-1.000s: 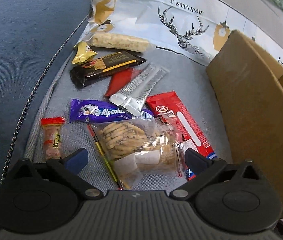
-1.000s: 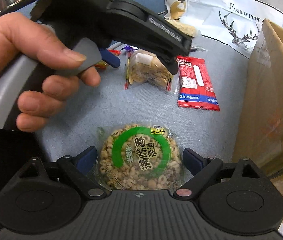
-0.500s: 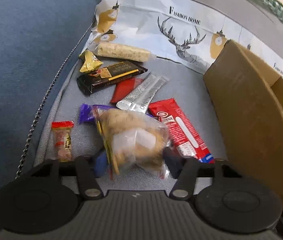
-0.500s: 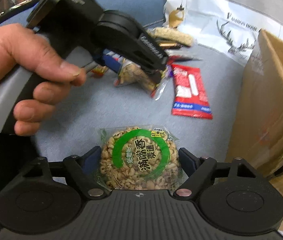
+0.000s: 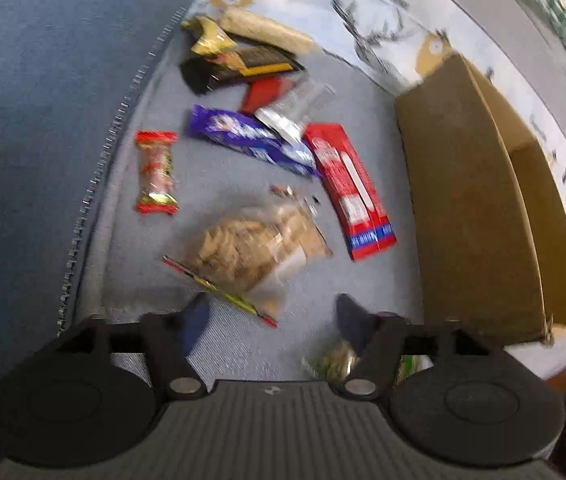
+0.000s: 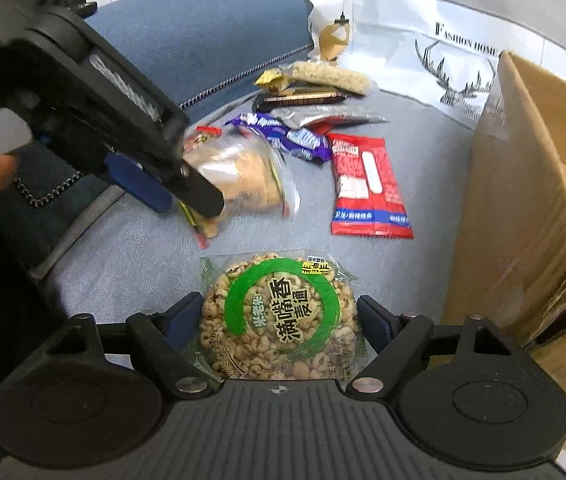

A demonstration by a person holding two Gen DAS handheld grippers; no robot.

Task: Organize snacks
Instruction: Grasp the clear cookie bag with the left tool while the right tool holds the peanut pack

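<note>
Your left gripper (image 5: 271, 320) closed on the clear cookie bag (image 5: 255, 248) half a second ago; now its fingers stand apart and the bag lies loose mid-frame on the grey cushion (image 5: 219, 184), so that pick likely needs repeating. Your right gripper (image 6: 279, 316) stays spread around the round puffed-grain cake (image 6: 283, 316), not clamped. The cardboard box (image 5: 471, 200) sits at right. Besides the bag and cake, eight wrapped snacks show on the cushion.
</note>
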